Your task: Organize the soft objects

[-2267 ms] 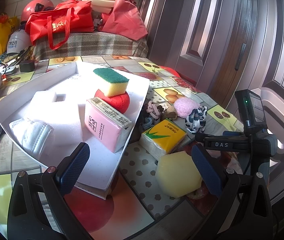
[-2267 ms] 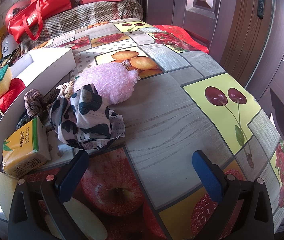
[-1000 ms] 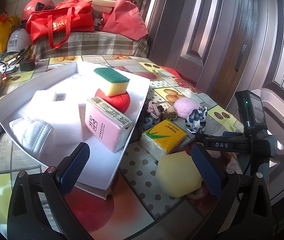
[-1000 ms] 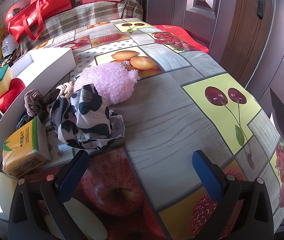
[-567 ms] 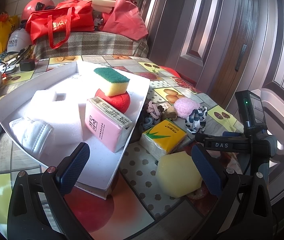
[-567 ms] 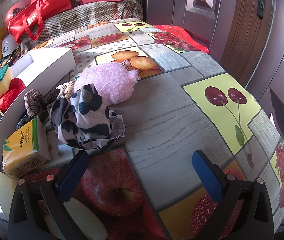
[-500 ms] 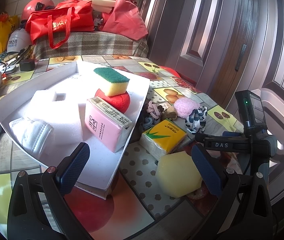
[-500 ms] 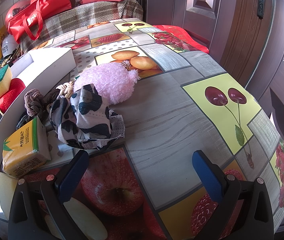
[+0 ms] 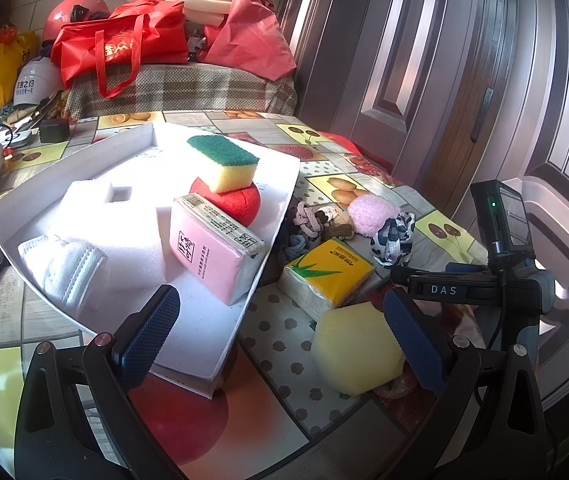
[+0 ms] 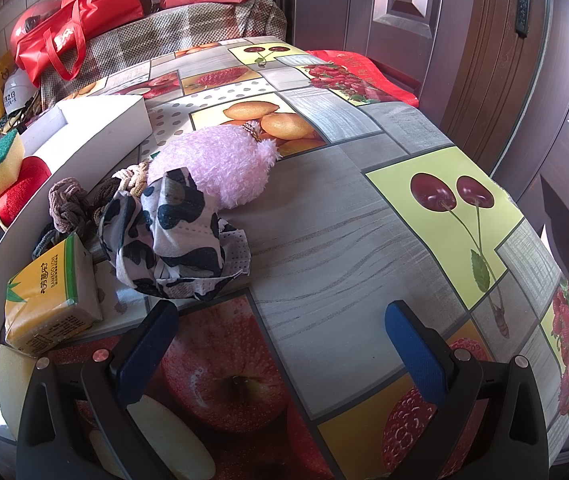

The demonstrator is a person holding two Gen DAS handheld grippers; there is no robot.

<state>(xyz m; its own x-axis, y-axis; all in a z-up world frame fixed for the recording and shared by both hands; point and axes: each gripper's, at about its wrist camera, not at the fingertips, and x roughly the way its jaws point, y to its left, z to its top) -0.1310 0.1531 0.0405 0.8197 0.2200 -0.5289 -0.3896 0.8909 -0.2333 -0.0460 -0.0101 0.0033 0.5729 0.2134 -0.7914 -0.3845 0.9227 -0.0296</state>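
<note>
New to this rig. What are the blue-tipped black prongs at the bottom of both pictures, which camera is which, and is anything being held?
The prongs are claws, each hand-held by a person; no robot arm. A fisheye camera on each looks forward along its two fingers.

One view is from the left claw, which is open and empty. It faces a white tray holding a pink tissue pack, a green-topped sponge on a red ball, and white foam. The other claw's body also shows at the right of that view.

The other view is from the right claw, also open and empty, over the fruit-print tablecloth. Outside the tray lie a yellow tissue pack, a black-and-white cloth, a pink fluffy item and a yellow sponge.
</note>
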